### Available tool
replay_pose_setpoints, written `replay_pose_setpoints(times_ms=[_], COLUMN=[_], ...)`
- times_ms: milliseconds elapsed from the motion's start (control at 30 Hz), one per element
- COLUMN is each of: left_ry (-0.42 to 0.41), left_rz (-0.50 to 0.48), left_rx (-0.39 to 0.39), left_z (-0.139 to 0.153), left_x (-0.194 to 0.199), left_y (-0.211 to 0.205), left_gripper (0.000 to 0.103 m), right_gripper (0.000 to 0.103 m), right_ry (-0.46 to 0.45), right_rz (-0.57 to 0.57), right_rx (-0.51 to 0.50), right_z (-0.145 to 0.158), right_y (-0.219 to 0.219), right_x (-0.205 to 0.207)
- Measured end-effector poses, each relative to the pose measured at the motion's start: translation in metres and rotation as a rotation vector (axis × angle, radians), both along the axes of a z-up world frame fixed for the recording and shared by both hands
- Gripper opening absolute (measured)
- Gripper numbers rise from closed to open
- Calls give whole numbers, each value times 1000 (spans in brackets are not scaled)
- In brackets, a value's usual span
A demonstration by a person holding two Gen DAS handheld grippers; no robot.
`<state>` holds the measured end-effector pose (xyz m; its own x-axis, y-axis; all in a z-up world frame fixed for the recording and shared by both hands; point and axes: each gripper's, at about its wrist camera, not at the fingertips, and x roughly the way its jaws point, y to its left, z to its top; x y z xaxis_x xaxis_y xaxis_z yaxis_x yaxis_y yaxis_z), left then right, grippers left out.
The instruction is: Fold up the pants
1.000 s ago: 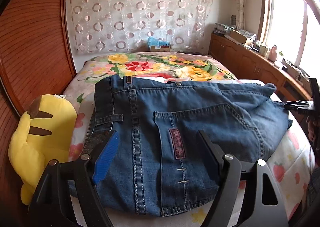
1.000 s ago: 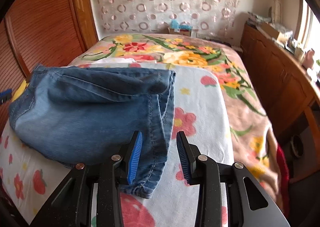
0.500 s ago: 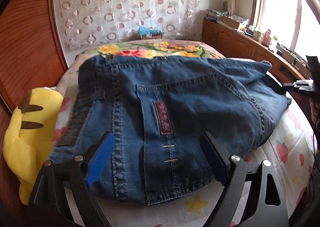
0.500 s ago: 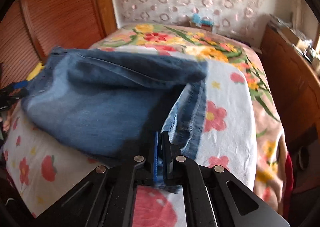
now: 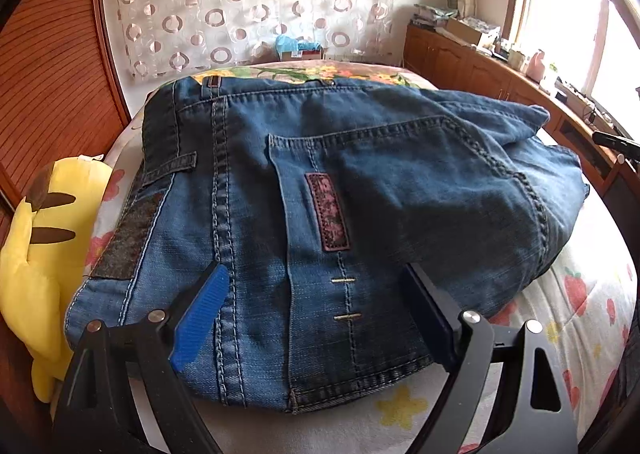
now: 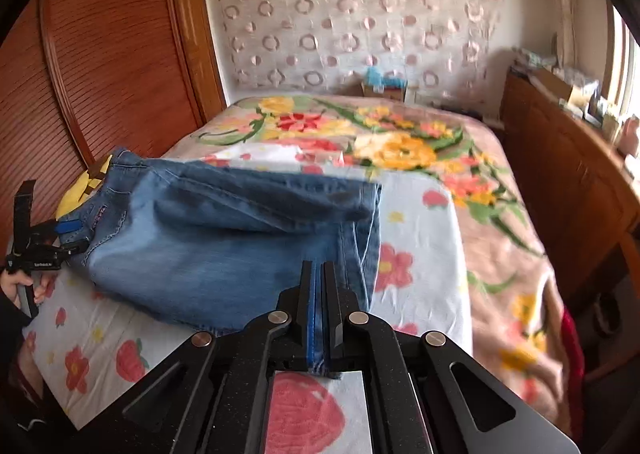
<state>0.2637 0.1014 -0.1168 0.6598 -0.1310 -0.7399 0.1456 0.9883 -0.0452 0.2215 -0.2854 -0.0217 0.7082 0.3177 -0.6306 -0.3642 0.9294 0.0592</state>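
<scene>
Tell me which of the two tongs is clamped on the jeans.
The right tongs: shut on the jeans hem, denim pinched between them. The left tongs stand open over the waistband end, gripping nothing.

Yellow plush toy [image 5: 44, 254] crowds folded blue denim pants [image 5: 340, 214] beside ribbed wooden wardrobe [image 6: 100, 54]; flowered white sheet [image 6: 420, 246] opposite lies open toward wooden cabinet [image 6: 568, 182].

Bright daylight from window [image 5: 576, 14], glare there; fisheye-warped edges, slight blur.

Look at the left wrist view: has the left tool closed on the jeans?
No. The left tool stands wide open over the jeans, its fingers spread apart, pinching no cloth.
</scene>
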Motion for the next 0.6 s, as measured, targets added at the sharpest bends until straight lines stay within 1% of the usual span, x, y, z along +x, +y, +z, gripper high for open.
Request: replay_pose_setpoints(times_ms=[33, 67, 100, 133, 200, 300, 367, 433, 467, 500, 533, 600], left_ry=[3, 8, 13, 16, 26, 30, 32, 32, 31, 32, 32, 32], left_rz=[0, 0, 1, 1, -10, -9, -10, -10, -10, -10, -10, -10], left_rx=[4, 7, 15, 27, 46, 78, 68, 64, 66, 67, 70, 70], left_z=[0, -1, -1, -2, -4, -4, -4, -4, -4, -4, -4, -3], left_x=[0, 1, 2, 3, 4, 3, 3, 3, 3, 3, 2, 2], left_y=[0, -1, -2, -5, -9, -16, -15, -13, -13, -12, -12, -12], left_gripper=[88, 89, 89, 90, 96, 96, 97, 97, 97, 97, 97, 97], right_gripper=[7, 22, 39, 45, 46, 46, 46, 44, 28, 14, 8, 3], right_ry=[-5, -7, 0, 15, 36, 85, 118, 143, 154, 161, 157, 135], right_rz=[-12, -27, -32, -24, -30, -33, -24, -16, -7, 5, 16, 37], right_rx=[-16, -28, -25, -12, -15, -7, -2, -18, -20, -27, -37, -28], right_z=[-3, -7, -10, -15, -20, -29, -35, -40, -42, -42, -42, -37], right_y=[1, 1, 3, 5, 10, 14, 16, 19, 21, 23, 26, 29], right_x=[1, 3, 6, 10, 21, 41, 50, 54, 55, 56, 55, 53])
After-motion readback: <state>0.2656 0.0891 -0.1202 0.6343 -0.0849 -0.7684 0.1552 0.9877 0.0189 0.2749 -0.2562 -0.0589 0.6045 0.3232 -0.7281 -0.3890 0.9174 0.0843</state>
